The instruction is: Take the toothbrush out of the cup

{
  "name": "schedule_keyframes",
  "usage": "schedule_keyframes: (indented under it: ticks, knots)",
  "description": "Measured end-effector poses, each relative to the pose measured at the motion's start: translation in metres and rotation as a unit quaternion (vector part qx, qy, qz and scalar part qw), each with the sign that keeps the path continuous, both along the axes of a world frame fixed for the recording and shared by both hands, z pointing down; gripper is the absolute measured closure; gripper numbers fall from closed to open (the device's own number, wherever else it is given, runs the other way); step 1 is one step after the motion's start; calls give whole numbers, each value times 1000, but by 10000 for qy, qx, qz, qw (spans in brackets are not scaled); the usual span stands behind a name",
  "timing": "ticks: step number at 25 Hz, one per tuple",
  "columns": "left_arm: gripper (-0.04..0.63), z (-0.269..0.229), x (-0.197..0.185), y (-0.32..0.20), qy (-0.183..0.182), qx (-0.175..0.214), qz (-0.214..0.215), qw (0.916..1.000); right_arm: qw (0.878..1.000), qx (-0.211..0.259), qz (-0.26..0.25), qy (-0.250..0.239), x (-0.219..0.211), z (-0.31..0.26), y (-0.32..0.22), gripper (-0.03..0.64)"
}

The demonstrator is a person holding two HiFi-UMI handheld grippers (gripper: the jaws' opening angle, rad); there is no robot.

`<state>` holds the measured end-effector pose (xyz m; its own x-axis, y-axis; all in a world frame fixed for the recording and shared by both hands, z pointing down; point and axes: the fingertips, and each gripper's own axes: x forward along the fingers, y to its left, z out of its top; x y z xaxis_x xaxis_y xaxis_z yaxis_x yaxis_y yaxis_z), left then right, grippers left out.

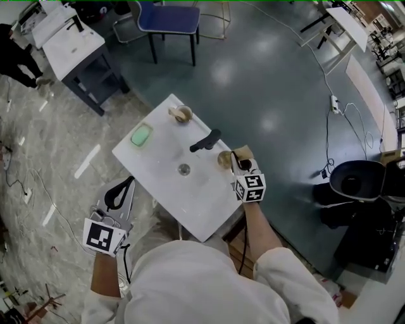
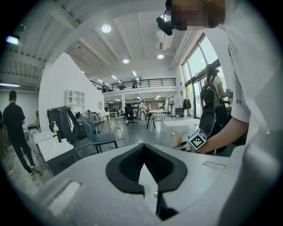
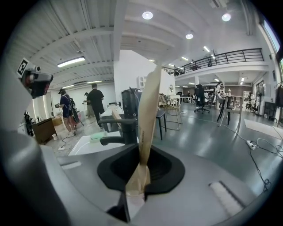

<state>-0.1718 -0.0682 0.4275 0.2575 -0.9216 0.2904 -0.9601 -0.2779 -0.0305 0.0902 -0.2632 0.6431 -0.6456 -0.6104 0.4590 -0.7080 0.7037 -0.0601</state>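
A tan, paper-wrapped toothbrush (image 3: 148,128) stands pinched between the jaws of my right gripper (image 3: 137,190) and rises tilted above them. In the head view, the right gripper (image 1: 242,166) hovers at the white table's right edge with the toothbrush (image 1: 243,152) just right of a brown cup (image 1: 224,159). Whether its lower end still touches the cup I cannot tell; the cup is hidden in the right gripper view. My left gripper (image 1: 120,192) hangs off the table's near-left edge, its jaws shut on nothing (image 2: 146,176).
The white table (image 1: 202,202) carries a black faucet (image 1: 205,140), a drain (image 1: 184,169), a green soap (image 1: 141,135) and a second cup (image 1: 181,114) at the far side. A blue chair (image 1: 168,19) and a grey side table (image 1: 76,44) stand beyond.
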Motion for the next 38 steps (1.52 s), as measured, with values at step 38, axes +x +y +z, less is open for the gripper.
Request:
schedule_keyframes:
  ticks: [38]
  knots:
    - [592,76,27,-88,540,-52,779,9955,9906,1314,-305,-212,-6,-231,69,578]
